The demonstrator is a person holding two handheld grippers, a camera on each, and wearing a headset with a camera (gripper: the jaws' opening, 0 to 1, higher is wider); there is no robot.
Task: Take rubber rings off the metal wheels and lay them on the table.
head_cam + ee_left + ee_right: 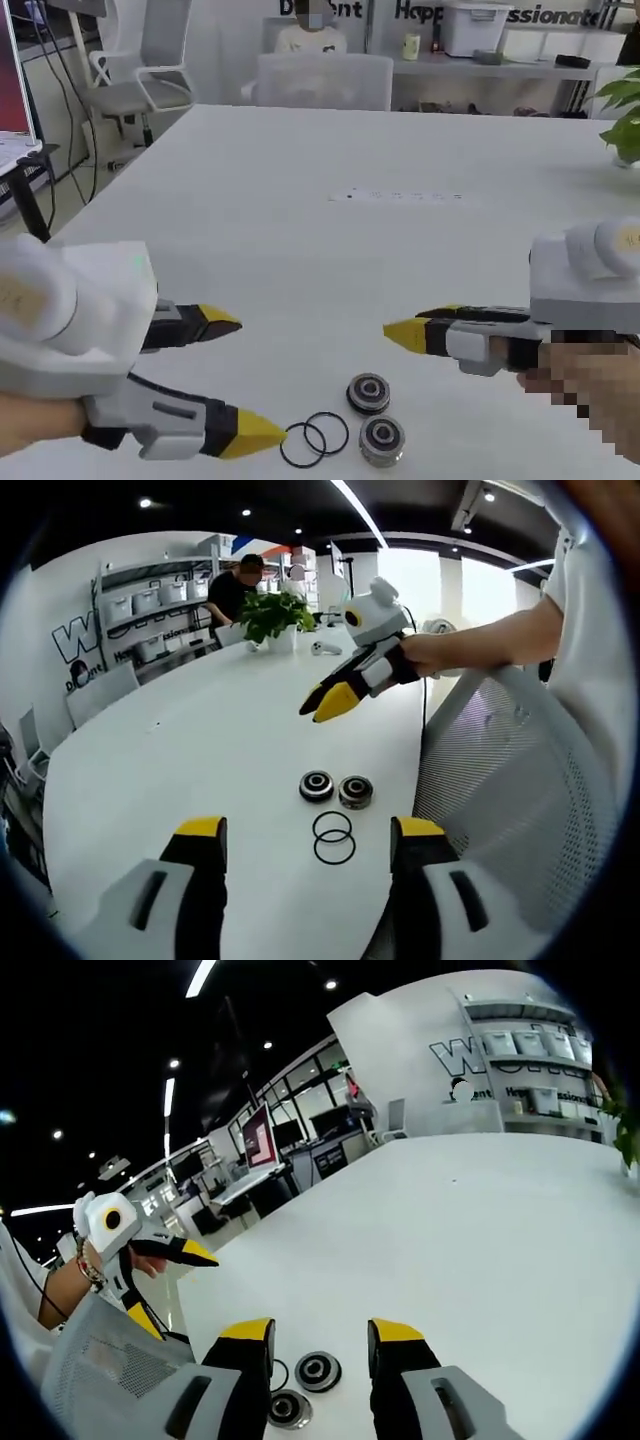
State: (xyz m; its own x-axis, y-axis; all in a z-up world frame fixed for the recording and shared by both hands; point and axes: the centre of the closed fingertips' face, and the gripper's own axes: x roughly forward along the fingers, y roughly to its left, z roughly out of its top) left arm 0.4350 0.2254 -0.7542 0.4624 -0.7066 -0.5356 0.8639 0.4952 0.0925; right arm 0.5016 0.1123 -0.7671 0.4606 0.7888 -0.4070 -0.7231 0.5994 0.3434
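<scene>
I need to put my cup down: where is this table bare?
The table is bare from its middle to the far chair. The near edge is crowded: metal wheels and rubber rings lie between the left gripper and right gripper.

One metal wheel (290,1410) partly behind the right gripper (320,1332) fingers (243,1360).

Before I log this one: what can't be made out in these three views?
- Whether the wheels still wear rubber: too small in the head view and the left gripper view.
- Lower wheel, right gripper view: partly behind the right gripper's own jaw.
- Right gripper's jaw gap, head view: seen side-on, one jaw covers the other.
</scene>
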